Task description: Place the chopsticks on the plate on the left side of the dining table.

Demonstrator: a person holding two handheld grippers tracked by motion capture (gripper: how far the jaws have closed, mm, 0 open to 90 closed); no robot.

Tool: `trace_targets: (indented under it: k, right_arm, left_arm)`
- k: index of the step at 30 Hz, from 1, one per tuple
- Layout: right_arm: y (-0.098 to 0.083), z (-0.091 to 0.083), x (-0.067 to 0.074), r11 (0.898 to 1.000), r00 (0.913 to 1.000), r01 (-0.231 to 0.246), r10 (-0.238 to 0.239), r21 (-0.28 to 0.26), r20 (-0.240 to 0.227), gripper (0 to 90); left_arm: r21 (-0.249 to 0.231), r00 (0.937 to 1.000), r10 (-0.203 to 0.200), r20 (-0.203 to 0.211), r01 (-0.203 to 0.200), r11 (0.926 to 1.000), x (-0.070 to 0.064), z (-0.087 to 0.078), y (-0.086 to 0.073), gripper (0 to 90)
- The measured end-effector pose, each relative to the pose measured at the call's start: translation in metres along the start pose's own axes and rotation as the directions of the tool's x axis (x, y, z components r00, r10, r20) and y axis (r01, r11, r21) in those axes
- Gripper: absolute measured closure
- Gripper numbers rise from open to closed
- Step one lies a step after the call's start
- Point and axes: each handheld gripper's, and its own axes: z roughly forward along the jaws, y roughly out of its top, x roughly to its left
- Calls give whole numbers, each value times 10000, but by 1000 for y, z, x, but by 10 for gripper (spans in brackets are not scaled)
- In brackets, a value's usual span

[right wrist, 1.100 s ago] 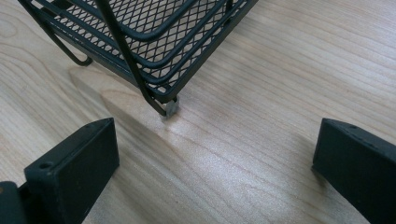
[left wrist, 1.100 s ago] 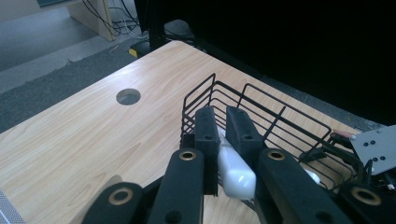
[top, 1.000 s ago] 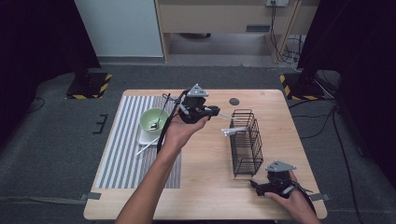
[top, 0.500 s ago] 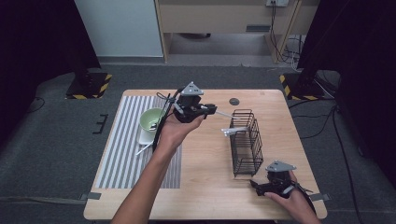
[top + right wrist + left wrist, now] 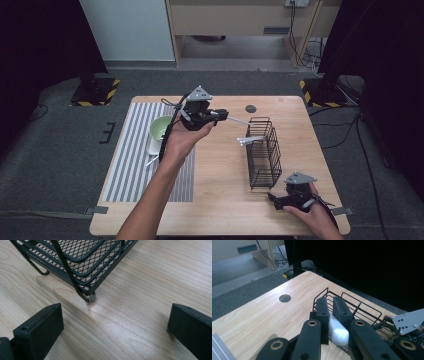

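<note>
My left gripper (image 5: 223, 116) is raised over the middle of the table, its jaws pointing right at a black wire basket (image 5: 264, 152). It is shut on a white utensil handle (image 5: 338, 332), and the thin end of the utensil (image 5: 239, 120) pokes out toward the basket's near rim (image 5: 352, 302). Another pale utensil (image 5: 251, 140) juts out of the basket on its left side. At the table's front right, my right gripper (image 5: 274, 198) rests low, wide open (image 5: 115, 317) and with nothing between its jaws. It faces a foot at the basket's corner (image 5: 91, 298).
A green bowl (image 5: 161, 128) stands on a striped mat (image 5: 132, 170) at the left, with white utensils (image 5: 153, 150) beside it. A round hole (image 5: 250, 108) is set in the tabletop behind the basket. Bare wood (image 5: 220, 175) lies between the mat and the basket.
The left gripper, still holding the utensil, has drifted slightly left and toward the far side. The right gripper has stayed put.
</note>
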Motion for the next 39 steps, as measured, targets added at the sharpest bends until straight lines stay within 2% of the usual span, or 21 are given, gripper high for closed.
trace_targets:
  k: [15,28,39]
  right_arm:
    - [0,0,0,10000,10000,-2,2,-2,-4,3]
    - [0,0,0,10000,10000,7,-7,5,-5,3]
    - [0,0,0,10000,10000,11,-11,-3,1,3]
  left_arm:
    - [-250,9999,13,-117,-16,9997,3,-15,1,831]
    - [-425,9994,-108,-319,94,9991,12,-29,0,831]
    - [-474,9966,-204,-802,166,9987,25,-45,-5,831]
